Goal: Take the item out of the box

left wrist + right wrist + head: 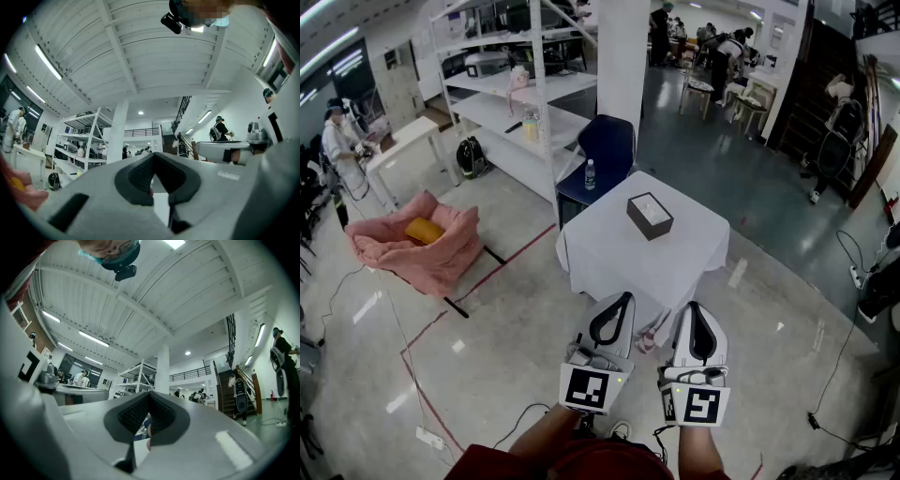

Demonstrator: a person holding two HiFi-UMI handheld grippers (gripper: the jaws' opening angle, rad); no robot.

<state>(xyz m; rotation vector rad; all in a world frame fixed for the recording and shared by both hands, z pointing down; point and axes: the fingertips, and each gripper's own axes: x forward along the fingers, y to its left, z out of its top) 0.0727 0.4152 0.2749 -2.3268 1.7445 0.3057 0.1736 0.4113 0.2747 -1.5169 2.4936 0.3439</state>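
Note:
A small dark box (649, 216) with a pale top stands on a table draped in a white cloth (591, 262), towards its far side. Both grippers hang in front of the table's near edge, short of the box and pointing a little upward. The left gripper (624, 297) is shut and holds nothing. The right gripper (695, 307), beside it, is shut and holds nothing as well. In the left gripper view the left gripper (153, 157) has its dark pads meeting at the tip, against the ceiling. The right gripper view shows the right gripper (149, 395) the same way. Neither gripper view shows the box.
A blue chair (606, 148) with a water bottle (590, 174) on it stands behind the table. A white pillar (622, 56) and a shelving rack (525, 103) lie beyond. A pink beanbag seat (417, 246) sits at the left. People work at the room's edges.

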